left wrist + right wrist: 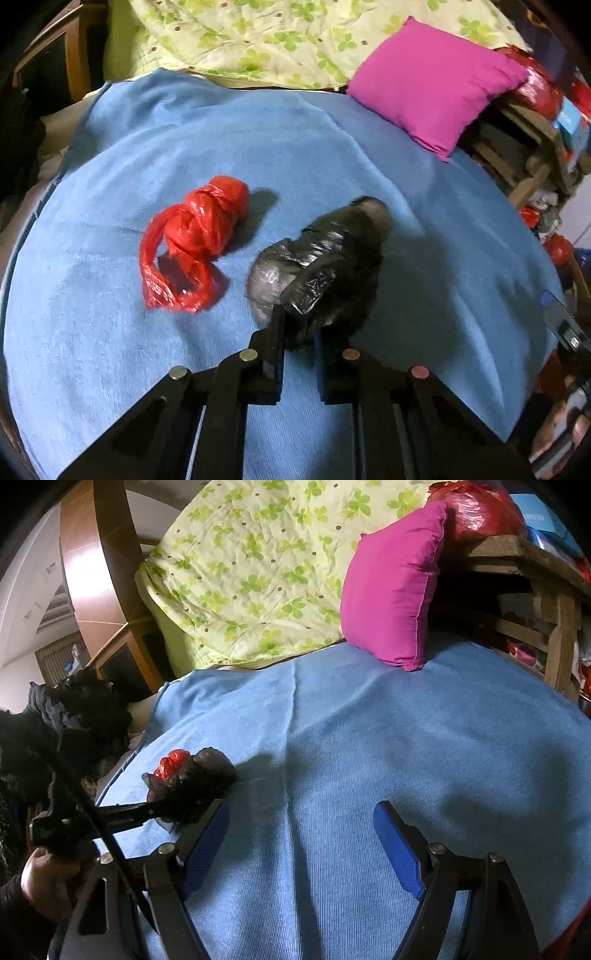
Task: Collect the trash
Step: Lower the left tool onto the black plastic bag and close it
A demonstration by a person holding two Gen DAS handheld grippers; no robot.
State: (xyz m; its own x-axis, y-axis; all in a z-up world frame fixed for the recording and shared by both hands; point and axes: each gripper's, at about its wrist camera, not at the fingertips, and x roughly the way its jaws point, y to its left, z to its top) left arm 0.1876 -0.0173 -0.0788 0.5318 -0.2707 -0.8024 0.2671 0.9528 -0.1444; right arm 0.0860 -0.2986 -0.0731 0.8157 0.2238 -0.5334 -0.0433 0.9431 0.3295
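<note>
Black trash bundle (325,266) is lying on the blue bed cover (110,369), long axis running away from the left gripper (301,332), which is clamping its near end. Red knotted bag (195,240) is lying just left, apart. Right gripper (301,849) is hanging wide apart, farther off.

L gripper (299,332): fingers close together, clamped on a black bundle (332,266) w/ only a narrow gap between them; its linkage arms splay out toward the camera. In the right wrist view the same gripper (162,810) reaches in from the left, roughly level, w/ the person's L hand (46,880) wrapped round its handle, dark sleeve at the wrist. R gripper (301,843): jaws spread wide, blue pads (397,845) facing each other, nothing between them, touching nothing. R hand not seen.
</note>
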